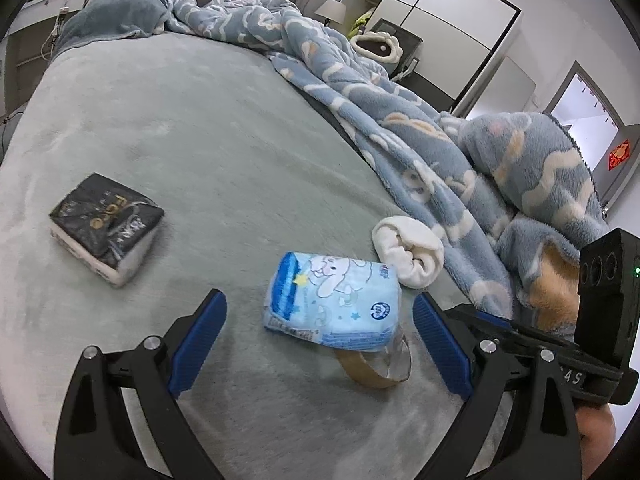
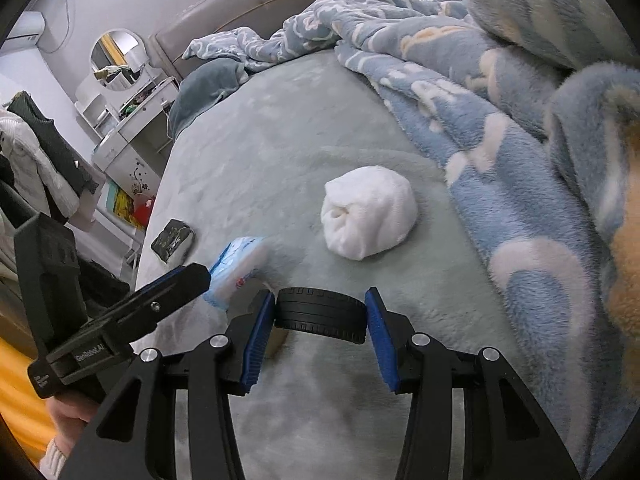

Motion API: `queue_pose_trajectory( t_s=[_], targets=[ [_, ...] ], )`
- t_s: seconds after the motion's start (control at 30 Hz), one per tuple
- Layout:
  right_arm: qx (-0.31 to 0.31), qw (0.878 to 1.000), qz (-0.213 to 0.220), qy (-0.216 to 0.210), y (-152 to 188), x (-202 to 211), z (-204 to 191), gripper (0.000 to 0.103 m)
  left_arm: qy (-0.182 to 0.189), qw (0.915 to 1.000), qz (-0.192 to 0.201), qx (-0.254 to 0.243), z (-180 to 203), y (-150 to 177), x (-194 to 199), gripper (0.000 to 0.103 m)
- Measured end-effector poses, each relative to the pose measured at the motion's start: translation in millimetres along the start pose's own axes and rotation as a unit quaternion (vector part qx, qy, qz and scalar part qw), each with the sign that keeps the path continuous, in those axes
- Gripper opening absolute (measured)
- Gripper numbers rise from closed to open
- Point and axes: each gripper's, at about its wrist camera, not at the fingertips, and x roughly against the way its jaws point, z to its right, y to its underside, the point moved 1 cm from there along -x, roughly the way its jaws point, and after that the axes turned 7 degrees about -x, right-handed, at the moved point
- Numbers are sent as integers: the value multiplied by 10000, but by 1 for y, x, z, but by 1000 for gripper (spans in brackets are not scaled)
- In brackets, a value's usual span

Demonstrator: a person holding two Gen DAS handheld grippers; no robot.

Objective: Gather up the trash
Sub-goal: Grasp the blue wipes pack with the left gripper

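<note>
on the bed [image 1: 200,128], toward its left edge, a black tissue pack [image 1: 106,226] lies well apart from everything else. further right the left claw [image 1: 320,334] hangs released, its fingers spread either side of a light blue tissue pack [image 1: 334,304] that leans on a tape roll [image 1: 378,368]; the pack lies straight ahead, long axis running across the gap between the fingers. so the left claw is the nearer one. right of it, the right claw [image 2: 320,316] is clenched on a black ring [image 2: 320,314], with a white sock ball [image 2: 368,218] beyond it, near the rumpled blue blanket [image 2: 500,168].
</note>
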Motion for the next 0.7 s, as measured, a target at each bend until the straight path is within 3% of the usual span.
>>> queue_pose_trajectory(
  t_s=[0.43,0.57,0.7],
  targets=[
    [-86,9999,55,-34,-6,10,14,47,122,9998,-127,107,7,2,-22,95],
    [-20,10000,78,-18,-6,13,14,47,44,9997,-235,13,13,3,-26,75],
    [7,9999,119,-71,-8,17,11,47,-72,9997,-220,-127,19,3,-23,75]
  ],
)
